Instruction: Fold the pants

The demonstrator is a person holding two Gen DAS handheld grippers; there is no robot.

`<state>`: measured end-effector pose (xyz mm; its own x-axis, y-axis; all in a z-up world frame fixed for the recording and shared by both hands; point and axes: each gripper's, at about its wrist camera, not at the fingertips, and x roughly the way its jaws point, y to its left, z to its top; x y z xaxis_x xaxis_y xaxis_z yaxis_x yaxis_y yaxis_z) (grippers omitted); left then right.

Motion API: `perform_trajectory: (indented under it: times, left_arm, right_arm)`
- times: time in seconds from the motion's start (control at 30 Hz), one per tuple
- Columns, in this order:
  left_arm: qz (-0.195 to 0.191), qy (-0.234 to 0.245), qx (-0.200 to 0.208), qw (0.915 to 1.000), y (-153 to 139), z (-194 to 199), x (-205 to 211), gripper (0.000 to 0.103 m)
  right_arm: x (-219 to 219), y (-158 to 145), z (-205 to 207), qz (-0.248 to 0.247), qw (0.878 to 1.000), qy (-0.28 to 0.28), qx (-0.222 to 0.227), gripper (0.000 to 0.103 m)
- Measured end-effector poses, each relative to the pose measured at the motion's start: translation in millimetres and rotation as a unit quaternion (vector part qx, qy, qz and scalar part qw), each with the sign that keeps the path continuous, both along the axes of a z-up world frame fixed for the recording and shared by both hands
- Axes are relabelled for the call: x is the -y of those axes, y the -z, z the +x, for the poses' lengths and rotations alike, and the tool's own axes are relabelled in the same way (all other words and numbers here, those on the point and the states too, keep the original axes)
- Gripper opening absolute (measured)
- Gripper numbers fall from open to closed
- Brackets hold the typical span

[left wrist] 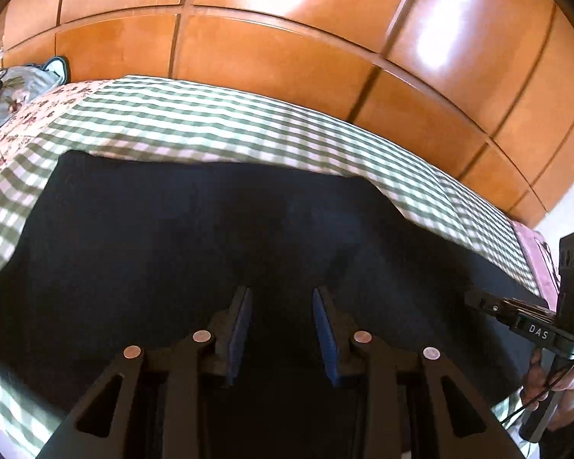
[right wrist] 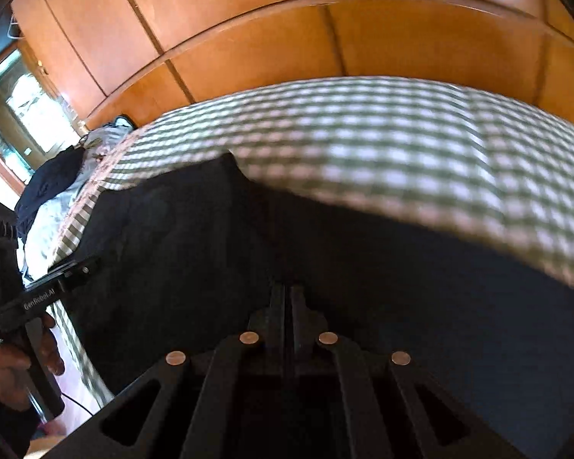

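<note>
Glossy orange-brown wooden wardrobe panelling fills the whole background, running right along the far side of the bed. Below it, the green-and-white checked bedspread stretches wide, and there's a generous strip of bare check between the panelling and the garment, plus more open check out to the right in the right wrist view. Toward the left end the check gives way to a floral patterned cloth, with a grey bundle of fabric heaped beyond it.

Now the dark navy pants, lying flat on the bedspread and taking up the middle of both views. The far edge is straight and crisp with a squared corner at the left; on the right the outline steps down and runs on diagonally toward the bed's end. The surface looks smooth; creases are hard to read in cloth this dark.

The left gripper hovers over the pants, blue pads parted to a moderate gap, nothing between them. The right gripper has its fingers pressed together over the dark cloth; whether any fabric is pinched there I cannot tell. A hand grips the left tool's handle.
</note>
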<state>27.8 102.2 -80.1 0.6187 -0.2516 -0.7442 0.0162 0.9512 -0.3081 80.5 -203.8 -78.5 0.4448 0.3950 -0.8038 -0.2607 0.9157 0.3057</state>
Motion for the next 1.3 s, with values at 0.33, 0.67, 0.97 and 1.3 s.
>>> perform_trajectory:
  times: [0.33,0.67,0.97,1.3]
  left_arm:
    - [-0.016,-0.012,-0.014,0.9997,19,-25,14,0.042]
    - [-0.034,-0.033,-0.025,0.9985,24,-21,14,0.044]
    - [-0.011,-0.029,-0.029,0.9991,22,-15,23,0.044]
    - [0.021,-0.026,-0.031,0.9990,22,-14,36,0.051]
  right_arm:
    - [68,17,-65,0.050,0.995,0.086,-0.005,0.004]
    - [126,35,-78,0.244,0.958,0.143,-0.056,0.004]
    - [303,-14,-192,0.242,0.890,0.383,0.048,0.061]
    - [419,5,-251,0.241,0.802,0.546,0.035,0.060]
